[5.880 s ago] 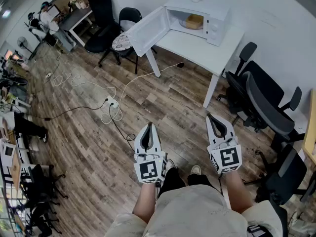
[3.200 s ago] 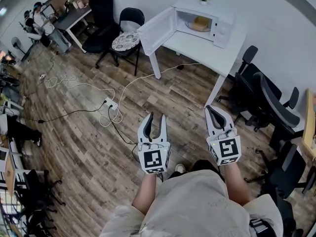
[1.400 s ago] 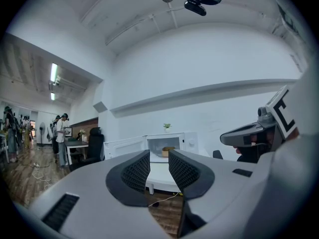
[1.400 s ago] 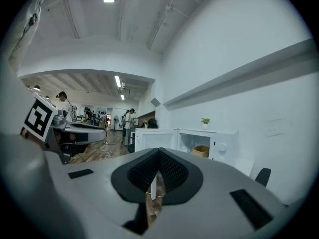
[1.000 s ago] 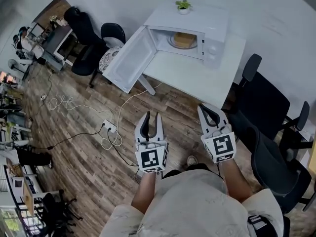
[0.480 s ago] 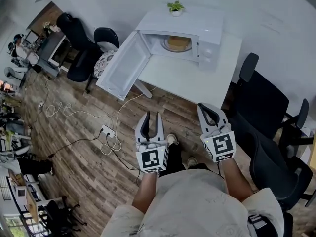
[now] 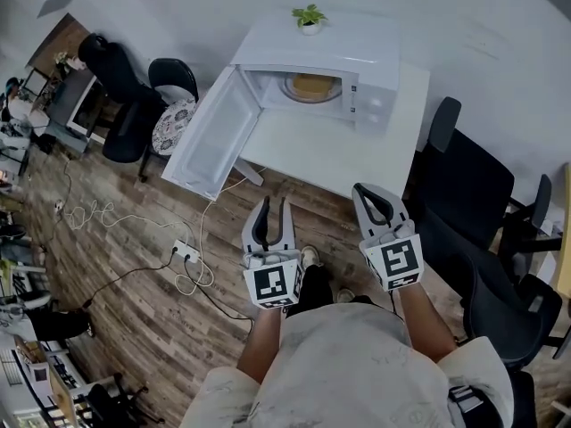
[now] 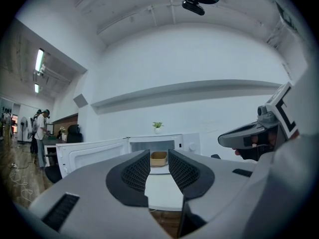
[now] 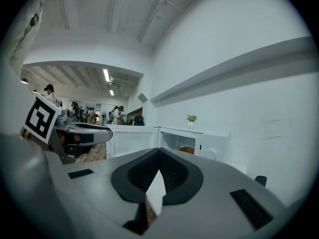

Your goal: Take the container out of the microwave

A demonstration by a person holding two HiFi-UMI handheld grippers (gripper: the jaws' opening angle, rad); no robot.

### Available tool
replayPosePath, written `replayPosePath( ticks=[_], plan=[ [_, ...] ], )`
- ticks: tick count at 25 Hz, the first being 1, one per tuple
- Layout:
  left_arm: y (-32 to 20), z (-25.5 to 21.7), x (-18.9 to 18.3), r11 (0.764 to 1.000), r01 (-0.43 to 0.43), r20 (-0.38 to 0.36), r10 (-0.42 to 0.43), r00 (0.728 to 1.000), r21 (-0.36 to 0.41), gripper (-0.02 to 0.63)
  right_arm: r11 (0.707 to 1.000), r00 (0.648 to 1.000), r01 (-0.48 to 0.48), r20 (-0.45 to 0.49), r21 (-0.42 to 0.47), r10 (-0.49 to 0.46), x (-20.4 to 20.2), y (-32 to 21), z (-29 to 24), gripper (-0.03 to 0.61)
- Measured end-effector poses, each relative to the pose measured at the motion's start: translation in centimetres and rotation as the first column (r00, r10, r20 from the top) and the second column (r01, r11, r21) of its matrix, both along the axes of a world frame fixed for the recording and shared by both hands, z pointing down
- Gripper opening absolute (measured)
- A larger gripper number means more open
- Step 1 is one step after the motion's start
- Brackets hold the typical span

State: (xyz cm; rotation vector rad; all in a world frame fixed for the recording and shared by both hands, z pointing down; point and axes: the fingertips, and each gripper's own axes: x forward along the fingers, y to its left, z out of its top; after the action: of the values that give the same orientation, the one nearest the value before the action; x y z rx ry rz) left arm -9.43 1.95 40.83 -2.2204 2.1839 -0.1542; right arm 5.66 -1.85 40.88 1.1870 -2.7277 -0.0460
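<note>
The white microwave [image 7: 357,52] stands on a white table [image 7: 330,154] with its door [image 7: 210,136] swung open to the left. A tan container [image 7: 310,85] sits inside on the turntable. My left gripper [image 7: 274,203] is held level short of the table's front edge, open, with nothing between its fingers. In the left gripper view the container [image 8: 158,158] shows through the gap of the left gripper [image 8: 159,156]. My right gripper [image 7: 364,188] is beside it, shut and empty. The right gripper [image 9: 159,151] faces the microwave [image 9: 212,139].
A small potted plant [image 7: 309,16] sits on top of the microwave. Black office chairs [image 7: 473,194] crowd the table's right side, and more chairs [image 7: 169,92] stand left of the open door. Cables and a power strip [image 7: 183,252] lie on the wood floor.
The microwave and table have drawn nearer and larger as both grippers advanced toward them. The left jaws, shut in the oldest frame, have stood open since; the right stays shut.
</note>
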Motion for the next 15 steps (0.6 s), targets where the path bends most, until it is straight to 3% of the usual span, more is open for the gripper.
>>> replayPosePath(
  ticks=[15],
  plan=[
    [-7.8, 1.3, -6.1, 0.997, -0.072, -0.046, 0.071, 0.996, -0.028, 0.119, 0.997, 0.995, -0.061, -0.078, -0.047, 0.057, -5.9, -6.1, 1.4, 0.014]
  ],
)
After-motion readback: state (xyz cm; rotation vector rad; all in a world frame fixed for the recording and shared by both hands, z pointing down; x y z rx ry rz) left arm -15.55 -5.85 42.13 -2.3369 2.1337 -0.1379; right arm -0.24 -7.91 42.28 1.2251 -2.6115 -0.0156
